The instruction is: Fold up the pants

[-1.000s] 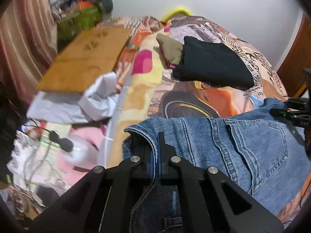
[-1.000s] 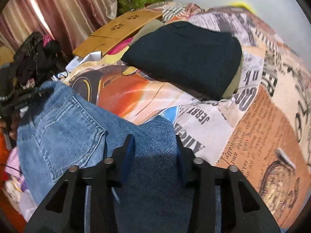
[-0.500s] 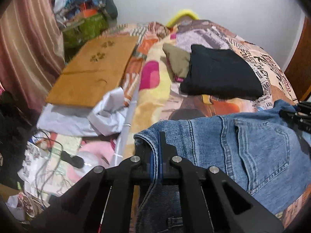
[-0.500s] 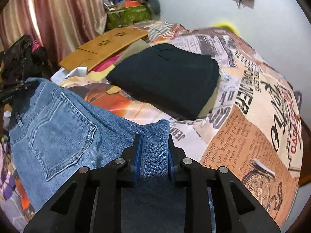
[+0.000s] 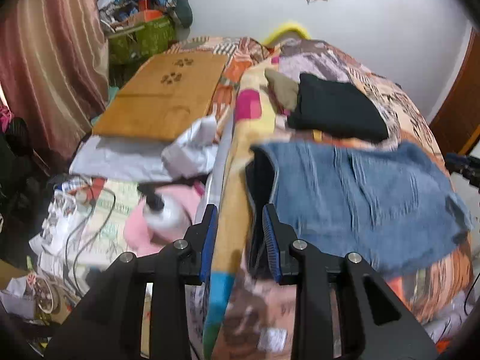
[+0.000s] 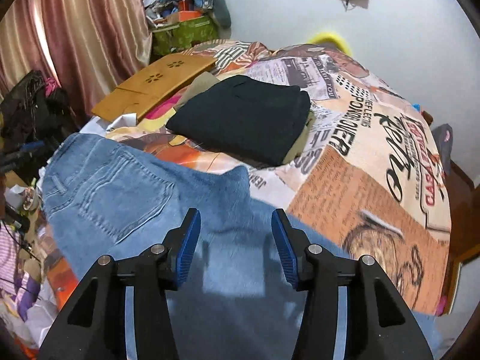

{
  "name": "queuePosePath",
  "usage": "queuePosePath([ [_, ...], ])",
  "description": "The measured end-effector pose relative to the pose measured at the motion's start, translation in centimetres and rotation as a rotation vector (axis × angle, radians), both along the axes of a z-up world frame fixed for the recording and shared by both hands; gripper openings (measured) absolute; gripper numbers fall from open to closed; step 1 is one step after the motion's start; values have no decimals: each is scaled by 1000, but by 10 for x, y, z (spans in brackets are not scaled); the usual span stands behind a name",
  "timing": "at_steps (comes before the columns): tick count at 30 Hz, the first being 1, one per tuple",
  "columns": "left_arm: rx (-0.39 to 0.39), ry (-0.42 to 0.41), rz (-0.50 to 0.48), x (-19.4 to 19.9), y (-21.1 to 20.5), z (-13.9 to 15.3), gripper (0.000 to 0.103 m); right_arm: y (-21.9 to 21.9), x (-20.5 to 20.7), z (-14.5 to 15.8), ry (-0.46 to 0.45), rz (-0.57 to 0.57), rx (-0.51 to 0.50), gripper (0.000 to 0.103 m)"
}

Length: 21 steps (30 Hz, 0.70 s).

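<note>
2 blue-padded fingers of the left gripper (image 5: 240, 234) are spread apart in the left wrist view, gripping nothing; the blue jeans (image 5: 360, 198) lie blurred on the printed bedspread (image 5: 402, 111) just right of it, with folded black pants (image 5: 336, 108) farther off and a wooden board (image 5: 162, 96) far left. Right wrist view: right gripper (image 6: 236, 240) released, fingers wide over the jeans (image 6: 120, 189), back pocket to the left, black pants (image 6: 246, 117) beyond.

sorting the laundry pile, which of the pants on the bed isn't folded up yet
The blue jeans, spread loose beneath the open right gripper. The black pants lie folded, farther up the bed.
</note>
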<state>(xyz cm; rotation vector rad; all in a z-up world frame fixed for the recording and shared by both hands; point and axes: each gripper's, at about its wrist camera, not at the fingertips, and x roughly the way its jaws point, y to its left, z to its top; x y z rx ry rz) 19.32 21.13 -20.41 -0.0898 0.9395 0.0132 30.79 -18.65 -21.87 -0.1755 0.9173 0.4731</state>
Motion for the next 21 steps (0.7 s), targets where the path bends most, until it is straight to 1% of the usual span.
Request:
queuePosePath([
  [3,-36,27,-14,-19,1,-15,33,-6,-16,2,-4,-25,12,48],
  [5,-54,41,-43,-28,-6,-26,33,-10,-25,2,-5,-45,15,52],
  [8,-71,57,-85,-29,-19,-40,33,-16,-37,-2,3,-76,14,52],
  [12,-107,61,-113,-21,-32,-53,33,-27,-49,-9,22,-120,8,52],
  [13,-109,58,-121,-19,-35,-54,33,-29,-51,-11,28,-130,12,52],
  [16,-78,37,-124,-14,-44,-57,31,-39,-56,-15,36,-170,16,52],
  [17,-77,32,-116,-13,-43,-58,27,-40,-58,-16,37,-178,18,52],
  [18,-66,20,-95,-12,-42,-58,19,-43,-60,-18,42,-192,24,52],
  [19,-65,16,-88,-12,-40,-58,18,-46,-60,-20,49,-206,33,52],
  [20,-77,11,-82,-12,-37,-57,12,-48,-62,-22,55,-215,39,52],
  [21,-78,2,-70,-14,-33,-55,10,-50,-62,-26,69,-227,46,52],
])
